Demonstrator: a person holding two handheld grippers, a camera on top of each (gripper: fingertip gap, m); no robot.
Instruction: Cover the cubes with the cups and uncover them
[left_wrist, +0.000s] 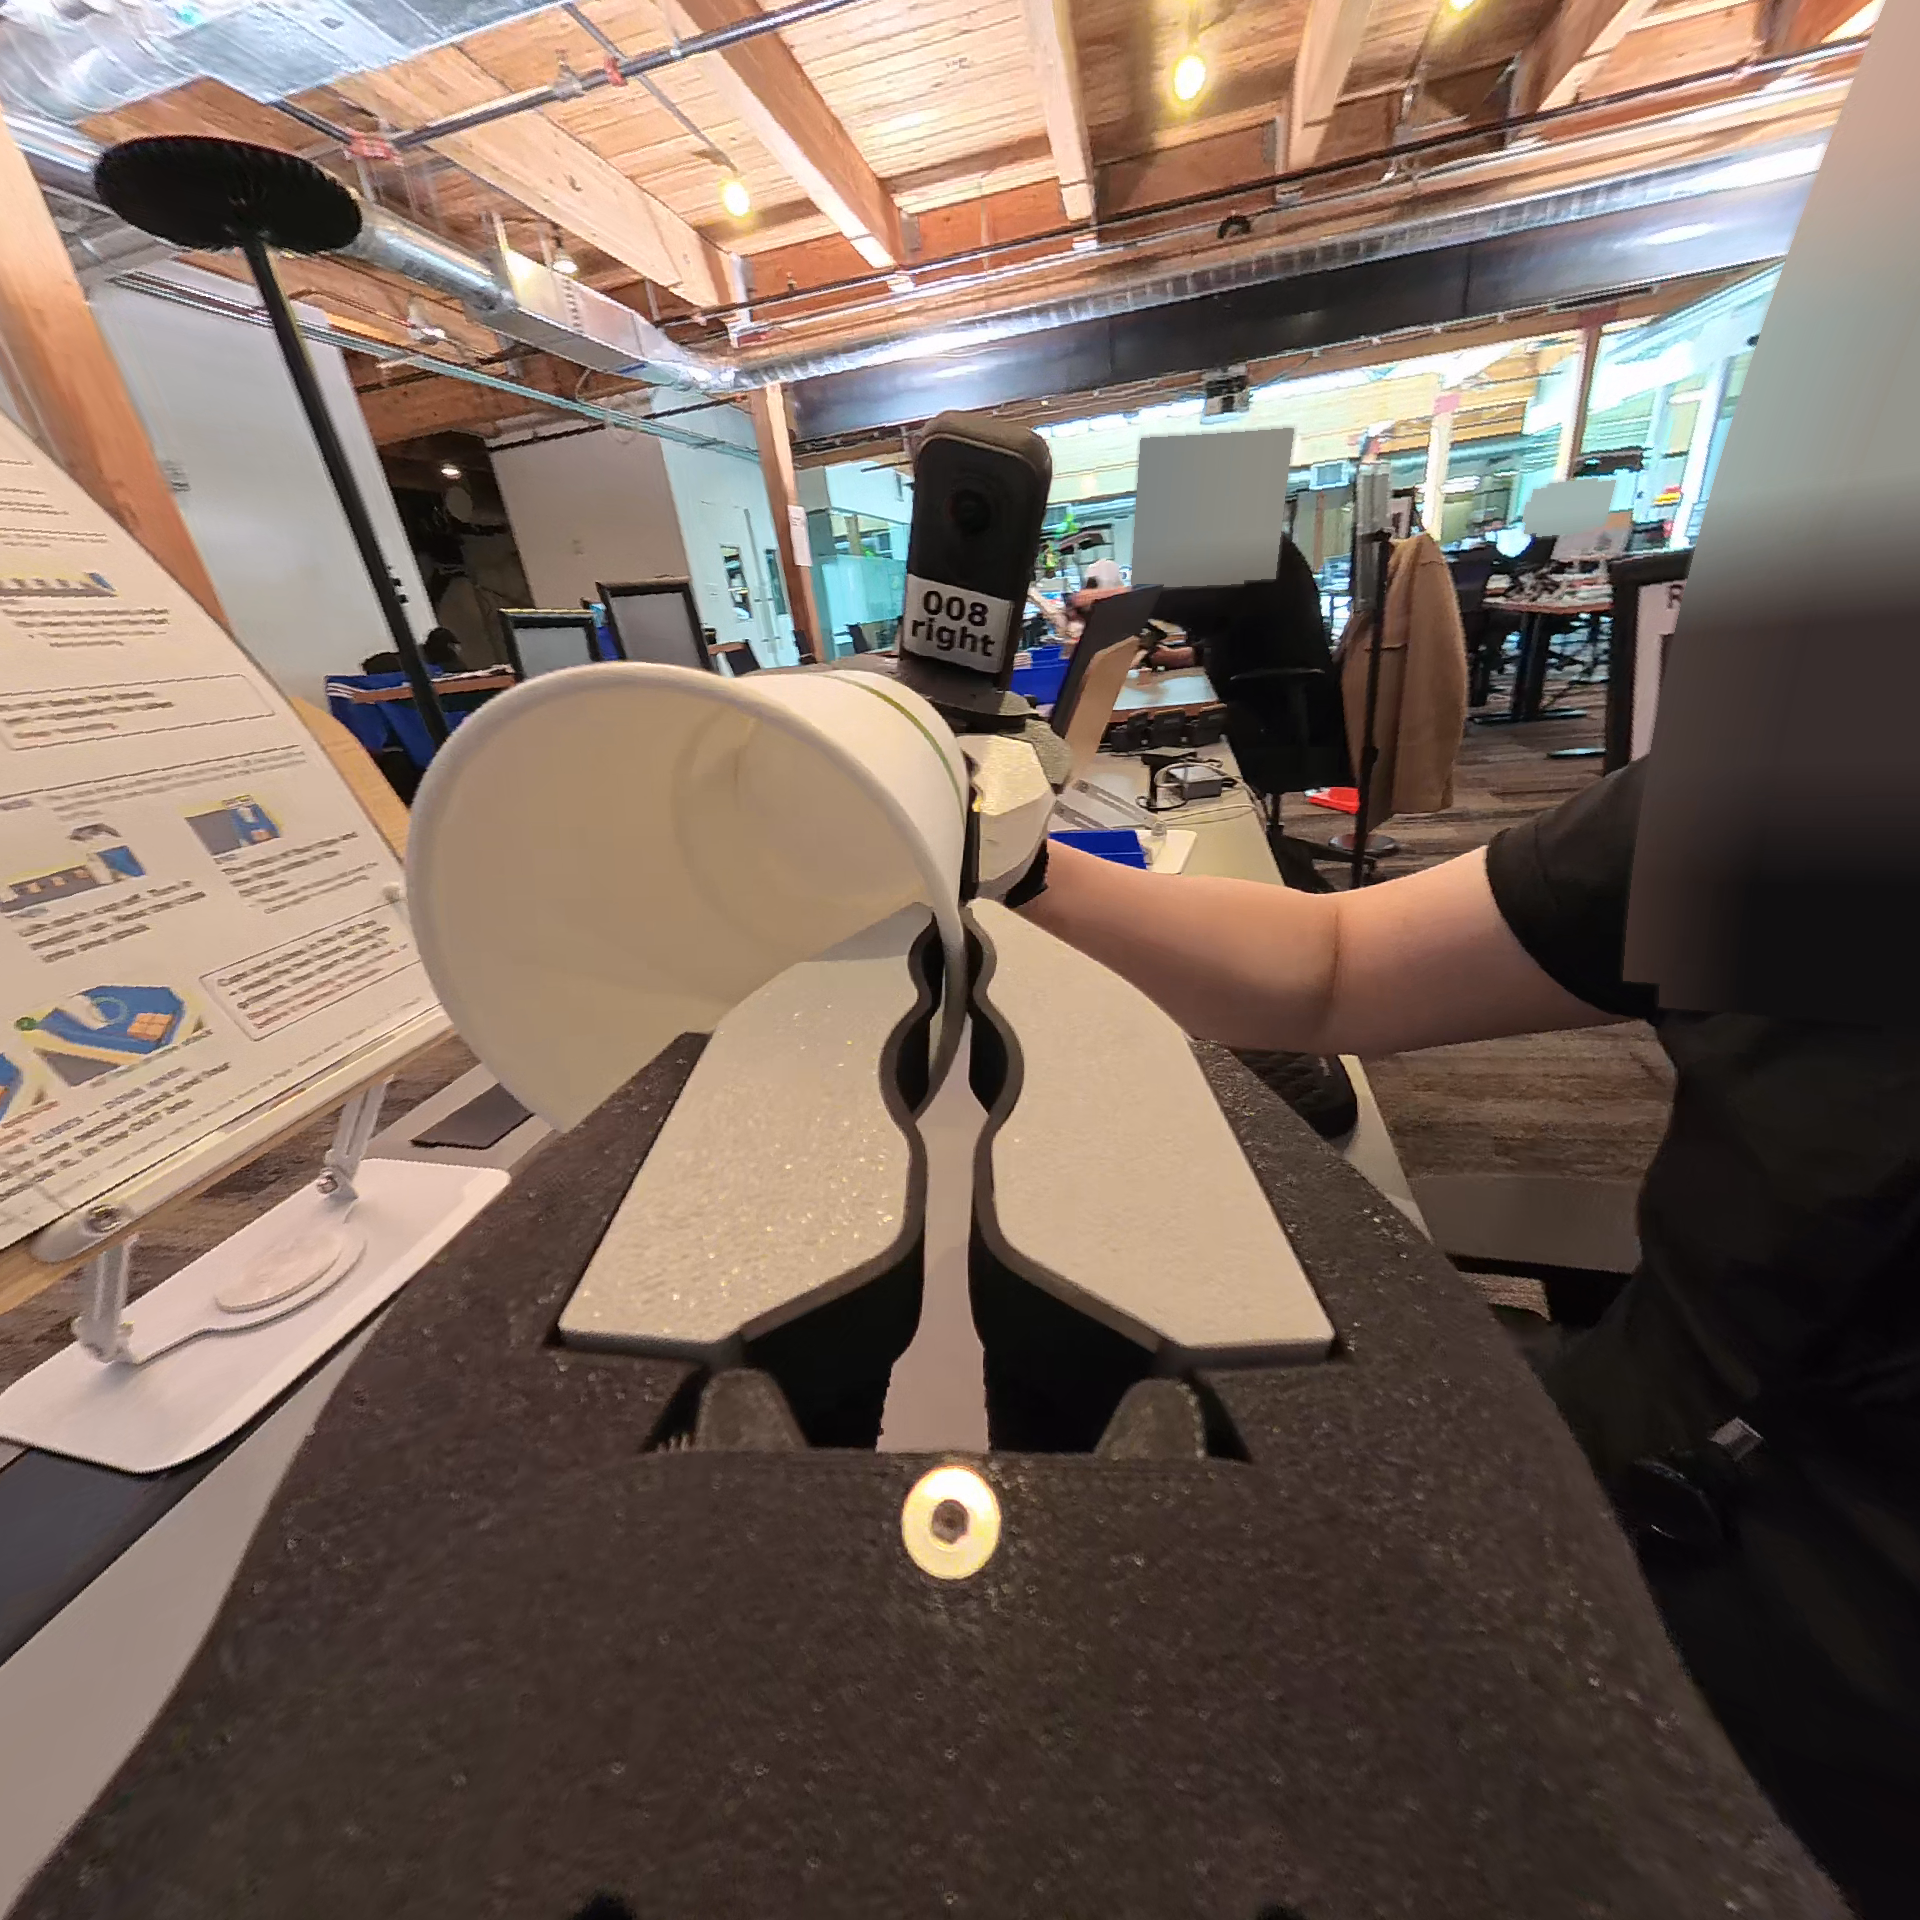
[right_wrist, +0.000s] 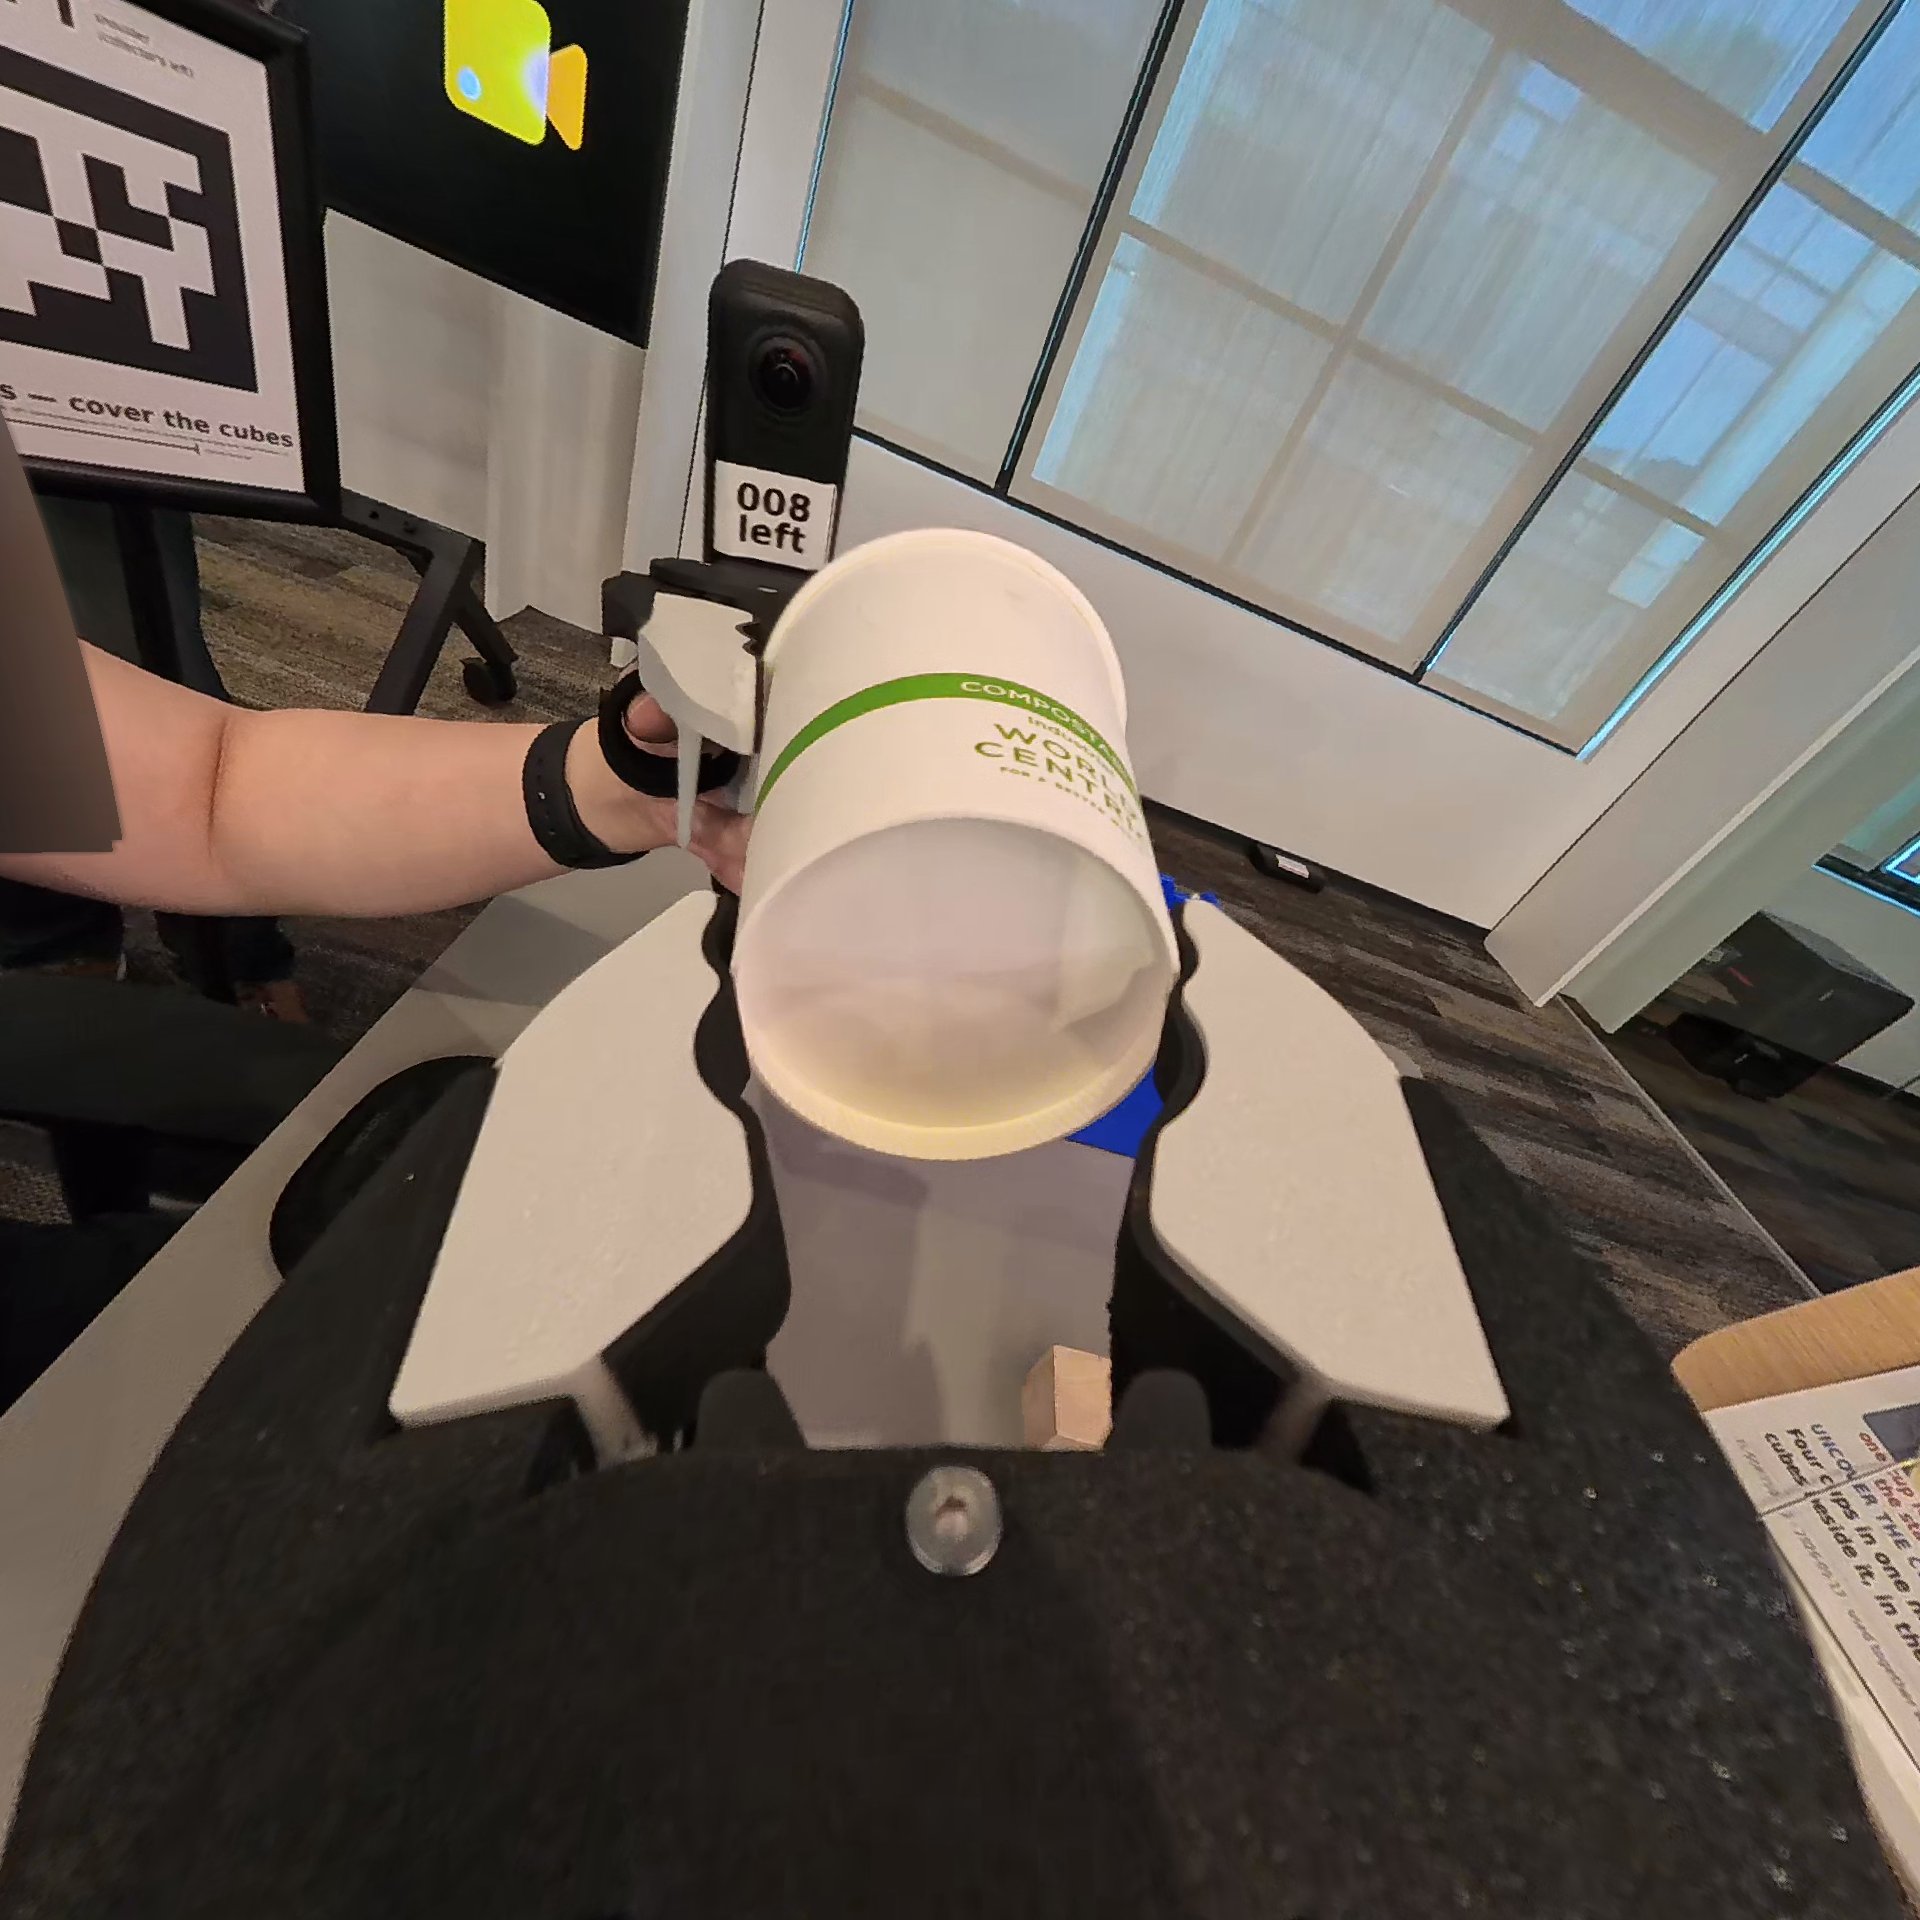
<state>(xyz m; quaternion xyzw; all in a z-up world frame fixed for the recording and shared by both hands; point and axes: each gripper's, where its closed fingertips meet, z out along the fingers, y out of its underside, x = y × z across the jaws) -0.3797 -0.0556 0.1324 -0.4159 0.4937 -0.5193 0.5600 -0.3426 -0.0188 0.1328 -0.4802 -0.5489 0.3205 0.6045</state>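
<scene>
Left wrist view: the left tool (left_wrist: 951, 971) is pinching the rim of a white paper cup (left_wrist: 665, 883) between its nearly closed white fingers (left_wrist: 800, 1143). The cup is lying tilted on its side in the air, its open mouth facing toward 8 o'clock and its base pointing toward 2 o'clock. Behind the cup, at about 1 o'clock, the right tool (left_wrist: 1003, 821) is sitting close against the cup's base end; whether it is touching the cup cannot be told here. A bare forearm (left_wrist: 1247, 956) is reaching in from 3 o'clock. A printed instruction sheet on a stand (left_wrist: 156, 883) is standing at 9 o'clock.

Right wrist view: the right tool (right_wrist: 951, 997) is showing its fingers (right_wrist: 592, 1174) spread wide, with the cup (right_wrist: 935, 810) sitting between the tips, base toward the camera; contact with the fingers cannot be confirmed. The left tool (right_wrist: 717, 686) is gripping the cup's far rim at 11 o'clock. A green band is circling the cup wall. Below, on the grey surface (right_wrist: 935, 1299), a wooden cube (right_wrist: 1065, 1397) is resting uncovered at 6 o'clock, and a blue object (right_wrist: 1117, 1117) is showing under the cup at 4 o'clock.
</scene>
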